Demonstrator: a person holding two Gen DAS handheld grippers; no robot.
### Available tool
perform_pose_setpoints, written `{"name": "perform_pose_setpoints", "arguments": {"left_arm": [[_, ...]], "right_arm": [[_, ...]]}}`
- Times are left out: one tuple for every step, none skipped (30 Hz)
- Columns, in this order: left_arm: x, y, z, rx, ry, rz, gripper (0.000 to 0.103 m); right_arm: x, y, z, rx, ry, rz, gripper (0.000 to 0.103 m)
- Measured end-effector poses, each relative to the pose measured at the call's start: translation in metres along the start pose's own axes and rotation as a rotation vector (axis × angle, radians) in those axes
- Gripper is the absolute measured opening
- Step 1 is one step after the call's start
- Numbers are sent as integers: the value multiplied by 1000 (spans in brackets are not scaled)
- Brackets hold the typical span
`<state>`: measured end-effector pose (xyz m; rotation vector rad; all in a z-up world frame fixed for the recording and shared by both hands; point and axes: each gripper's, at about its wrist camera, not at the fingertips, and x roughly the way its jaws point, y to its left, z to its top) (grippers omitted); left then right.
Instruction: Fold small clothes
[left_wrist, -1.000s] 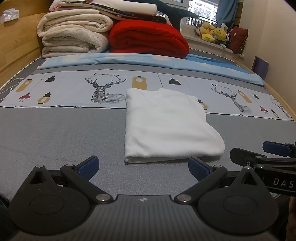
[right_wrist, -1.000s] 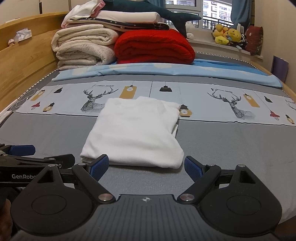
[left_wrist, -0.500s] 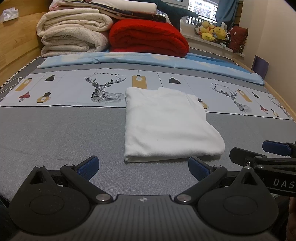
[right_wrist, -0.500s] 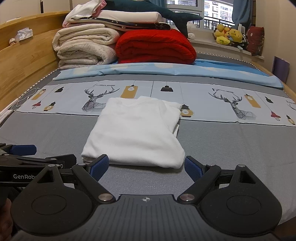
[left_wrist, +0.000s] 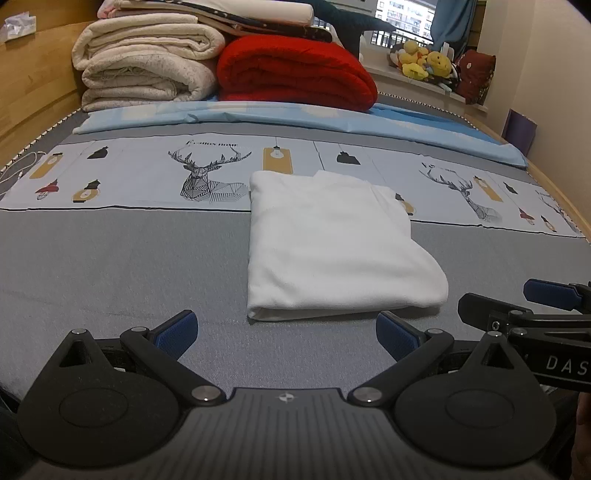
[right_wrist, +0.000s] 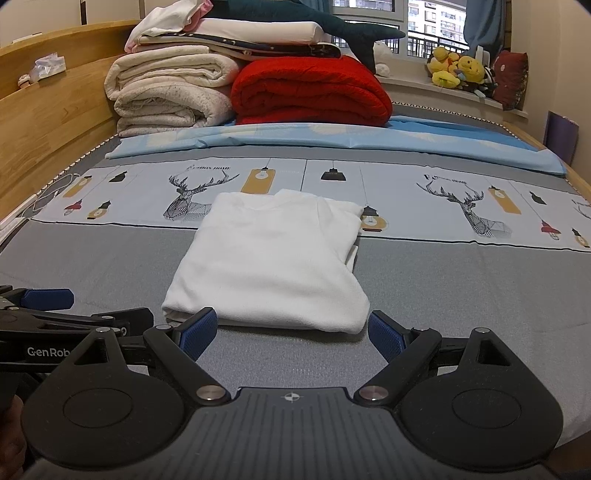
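- Bed (left_wrist: 110, 266): woven grey sheet with a pale printed deer band across it
- Red blanket (left_wrist: 295, 74) and cream blankets (left_wrist: 147, 66): thick soft rolls at the far edge
- White garment (left_wrist: 332, 243): smooth knit, folded into a flat rectangle at mid-bed, straddling the band's edge
- Left gripper (left_wrist: 284, 332) and right gripper (right_wrist: 291, 328): blue-padded jaws spread wide, holding nothing, just short of the garment's near edge

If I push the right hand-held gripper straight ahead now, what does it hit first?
Most likely the near edge of the folded white shirt, which lies just ahead of the open right hand-held gripper on the bed. Depth is uncertain; it could slide over the top.
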<state>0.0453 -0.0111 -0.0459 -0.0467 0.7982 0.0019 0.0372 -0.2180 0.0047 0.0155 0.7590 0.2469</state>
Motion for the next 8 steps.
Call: {"name": "perform_pose_setpoints", "arguments": {"left_arm": [[0, 0, 0, 1, 0, 0, 103], [0, 0, 0, 1, 1, 0, 103], [0, 0, 0, 0, 1, 0, 103], [0, 0, 0, -1, 1, 0, 103], [0, 0, 0, -2, 1, -2, 103], [1, 1, -1, -3, 2, -4, 103], [1, 1, -1, -3, 3, -5, 103], [1, 1, -1, -2, 3, -5, 103]], "right_arm": [[0, 0, 0, 1, 0, -1, 89], [0, 0, 0, 2, 0, -1, 89], [0, 0, 0, 1, 1, -1, 89], [0, 0, 0, 1, 1, -1, 89], [0, -1, 0, 0, 2, 0, 89], [0, -1, -1, 0, 2, 1, 89], [0, -1, -1, 1, 1, 1, 89], [0, 0, -1, 0, 1, 2, 89]]}}
